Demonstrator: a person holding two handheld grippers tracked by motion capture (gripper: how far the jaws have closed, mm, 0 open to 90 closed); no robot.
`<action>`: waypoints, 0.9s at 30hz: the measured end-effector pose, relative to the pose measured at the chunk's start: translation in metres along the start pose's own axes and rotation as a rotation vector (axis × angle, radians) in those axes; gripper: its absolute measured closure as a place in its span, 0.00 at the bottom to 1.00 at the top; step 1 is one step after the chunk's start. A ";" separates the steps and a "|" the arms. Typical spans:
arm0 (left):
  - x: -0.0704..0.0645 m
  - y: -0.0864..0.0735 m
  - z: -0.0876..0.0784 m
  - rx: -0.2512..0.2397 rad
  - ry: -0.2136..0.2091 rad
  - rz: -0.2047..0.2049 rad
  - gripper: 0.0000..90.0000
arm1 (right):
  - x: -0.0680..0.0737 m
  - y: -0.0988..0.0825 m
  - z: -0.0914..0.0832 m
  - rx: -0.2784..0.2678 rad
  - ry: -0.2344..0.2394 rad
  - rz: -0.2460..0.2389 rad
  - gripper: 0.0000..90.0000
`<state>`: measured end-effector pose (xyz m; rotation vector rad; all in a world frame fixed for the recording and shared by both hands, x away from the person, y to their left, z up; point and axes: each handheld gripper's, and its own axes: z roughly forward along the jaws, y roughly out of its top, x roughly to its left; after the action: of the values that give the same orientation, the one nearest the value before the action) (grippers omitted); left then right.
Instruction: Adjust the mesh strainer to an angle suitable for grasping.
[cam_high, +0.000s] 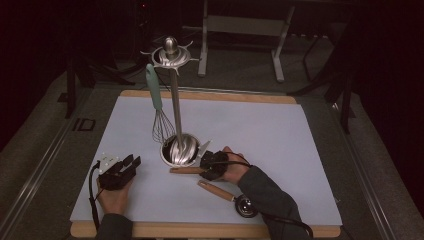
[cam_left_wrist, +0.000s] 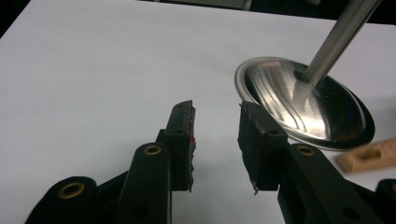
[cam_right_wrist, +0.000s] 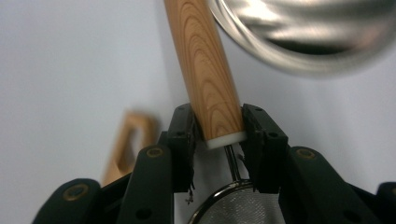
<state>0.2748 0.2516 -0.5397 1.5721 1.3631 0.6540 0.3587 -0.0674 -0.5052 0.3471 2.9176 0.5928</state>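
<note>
Between the two black jaws of the right gripper (cam_right_wrist: 219, 137) sits the round light-wood handle (cam_right_wrist: 205, 65) of a small sieve, its white end cap level with the pads, which press on it from both sides. Below the cap a thin wire neck runs down to the sieve's dark rim and fine mesh (cam_right_wrist: 238, 205) at the bottom of the right gripper view. In the high view this gripper (cam_high: 212, 165) lies low on the pale grey mat (cam_high: 280, 135), just beside the shiny round steel base (cam_high: 179, 150) of a utensil stand, with the wooden handle (cam_high: 186, 170) lying flat along the mat toward the left. A second wooden-handled utensil with a dark round head (cam_high: 230, 196) lies near it, closer to the table's front edge. From the base a steel pole (cam_high: 175, 100) rises to a ring of hooks, and a wire whisk with a pale green handle (cam_high: 156, 102) hangs there.

Well apart to the left, the left gripper (cam_high: 129, 163) rests on the mat in the person's hand; its jaws (cam_left_wrist: 215, 140) stand spread with nothing between them, aimed toward the steel base (cam_left_wrist: 303, 105).
</note>
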 end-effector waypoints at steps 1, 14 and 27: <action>0.000 0.000 0.000 0.000 0.000 0.001 0.73 | -0.002 -0.005 -0.002 -0.001 -0.002 0.009 0.74; 0.000 0.000 -0.001 -0.009 0.001 0.004 0.73 | -0.029 -0.081 -0.033 0.003 -0.065 0.201 0.76; -0.001 0.000 -0.001 -0.010 0.004 0.009 0.73 | -0.030 -0.095 -0.043 0.002 -0.054 0.248 0.67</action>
<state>0.2737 0.2506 -0.5396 1.5704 1.3540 0.6689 0.3614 -0.1755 -0.5013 0.7213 2.8444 0.6015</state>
